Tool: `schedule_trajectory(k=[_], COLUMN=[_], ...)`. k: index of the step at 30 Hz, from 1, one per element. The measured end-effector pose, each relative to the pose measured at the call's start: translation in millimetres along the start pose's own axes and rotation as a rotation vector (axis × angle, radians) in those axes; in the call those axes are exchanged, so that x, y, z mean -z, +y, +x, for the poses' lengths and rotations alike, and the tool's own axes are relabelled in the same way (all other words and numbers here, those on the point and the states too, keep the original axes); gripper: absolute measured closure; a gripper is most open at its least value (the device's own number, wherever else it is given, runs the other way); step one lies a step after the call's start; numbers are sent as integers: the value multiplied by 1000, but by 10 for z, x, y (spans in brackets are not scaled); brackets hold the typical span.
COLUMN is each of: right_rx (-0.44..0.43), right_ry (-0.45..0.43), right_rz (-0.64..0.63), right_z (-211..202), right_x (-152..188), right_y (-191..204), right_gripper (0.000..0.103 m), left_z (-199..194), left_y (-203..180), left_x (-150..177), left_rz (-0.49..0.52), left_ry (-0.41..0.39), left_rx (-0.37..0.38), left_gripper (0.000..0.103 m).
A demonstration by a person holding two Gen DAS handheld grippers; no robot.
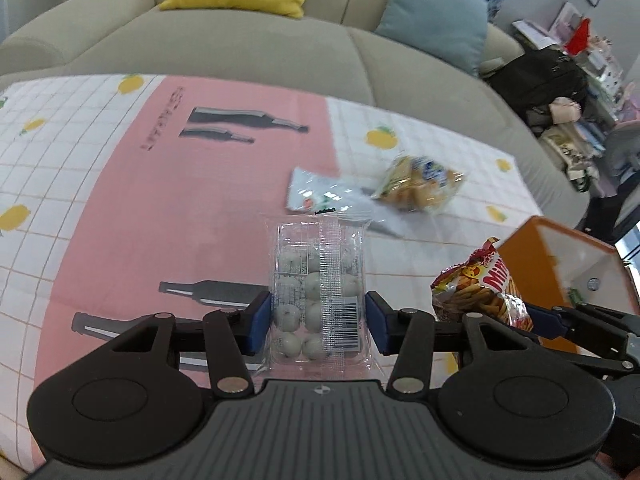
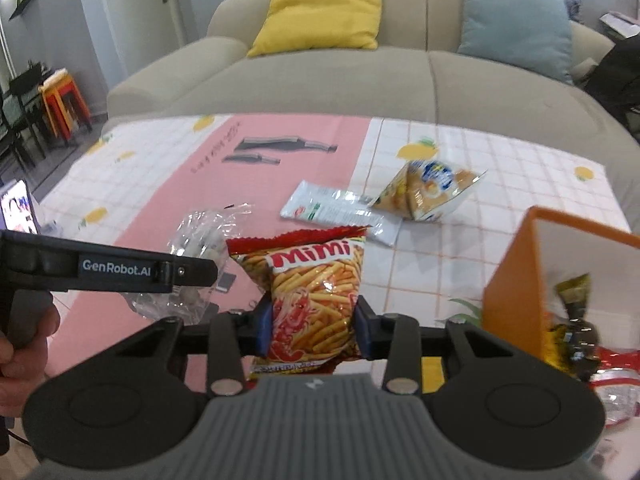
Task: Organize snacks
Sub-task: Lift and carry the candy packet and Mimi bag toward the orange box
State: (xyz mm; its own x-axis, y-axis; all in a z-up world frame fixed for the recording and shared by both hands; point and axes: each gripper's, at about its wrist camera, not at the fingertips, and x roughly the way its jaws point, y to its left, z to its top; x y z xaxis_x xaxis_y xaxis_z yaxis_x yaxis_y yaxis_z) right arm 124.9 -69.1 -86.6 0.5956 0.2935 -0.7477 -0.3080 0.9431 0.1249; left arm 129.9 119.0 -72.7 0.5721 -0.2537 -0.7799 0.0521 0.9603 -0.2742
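Note:
My left gripper (image 1: 317,322) is shut on a clear packet of white round candies (image 1: 318,292), held above the tablecloth. My right gripper (image 2: 312,328) is shut on a red Mimi bag of snack sticks (image 2: 316,300), also lifted off the table. In the left wrist view the Mimi bag (image 1: 486,286) and the right gripper (image 1: 520,316) show at the right. In the right wrist view the left gripper (image 2: 192,276) and its candy packet (image 2: 196,240) show at the left. An orange box (image 2: 516,280) with snacks inside stands at the right.
A white flat packet (image 2: 340,210) and a yellow-blue snack bag (image 2: 428,190) lie on the pink-and-white tablecloth (image 2: 280,176) further back. A grey sofa (image 2: 360,76) with yellow and blue cushions runs behind the table. A hand (image 2: 24,344) holds the left gripper's handle.

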Motion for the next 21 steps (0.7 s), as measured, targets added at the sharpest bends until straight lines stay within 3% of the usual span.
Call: schedule_trajectory(k=[11, 21], right_rx=[60, 159], right_ry=[-25, -42], right_rz=[87, 157], right_z=[-775, -1373], right_x=[-26, 59], right_y=[-365, -1034], right_gripper=[65, 65], left_z=[-404, -473], left_y=[-616, -1535], left_x=[-59, -133], left_rz=[63, 203], left_ry=[-32, -18], left_rx=[123, 290], left_gripper=[46, 46])
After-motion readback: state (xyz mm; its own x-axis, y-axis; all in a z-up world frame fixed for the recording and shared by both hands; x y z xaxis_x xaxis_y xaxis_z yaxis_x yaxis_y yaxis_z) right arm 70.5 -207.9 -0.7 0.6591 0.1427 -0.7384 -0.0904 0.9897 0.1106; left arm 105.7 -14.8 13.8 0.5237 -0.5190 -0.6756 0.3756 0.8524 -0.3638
